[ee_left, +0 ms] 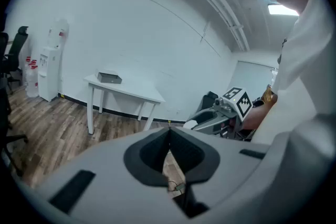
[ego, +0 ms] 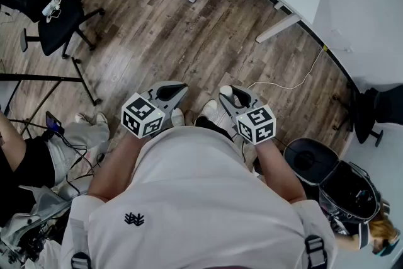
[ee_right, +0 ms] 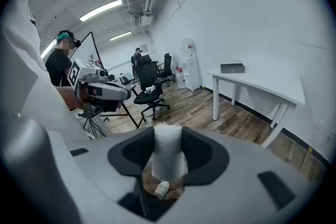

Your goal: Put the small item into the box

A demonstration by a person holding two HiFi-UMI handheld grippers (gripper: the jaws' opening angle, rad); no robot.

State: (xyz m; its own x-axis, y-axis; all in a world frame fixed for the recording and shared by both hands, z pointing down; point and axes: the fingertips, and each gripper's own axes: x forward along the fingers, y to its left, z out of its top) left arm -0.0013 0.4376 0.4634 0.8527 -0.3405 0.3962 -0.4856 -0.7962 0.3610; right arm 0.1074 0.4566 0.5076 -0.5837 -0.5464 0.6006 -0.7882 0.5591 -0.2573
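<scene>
Wood floor underfoot. The white table stands by the wall, well apart from the person, w/ the grey box on top. Left gripper: jaws pressed together, nothing btwn. Right gripper: jaws wide but pinching the small white roll, upright. Prob. best: walk over, steady squeeze, roll vertical, release only once over the box.

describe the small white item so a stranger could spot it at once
From the person's white shirt, go to the right gripper over the wood floor. Clamped between its jaws is a small white roll; the left gripper's shut jaws hold nothing.
</scene>
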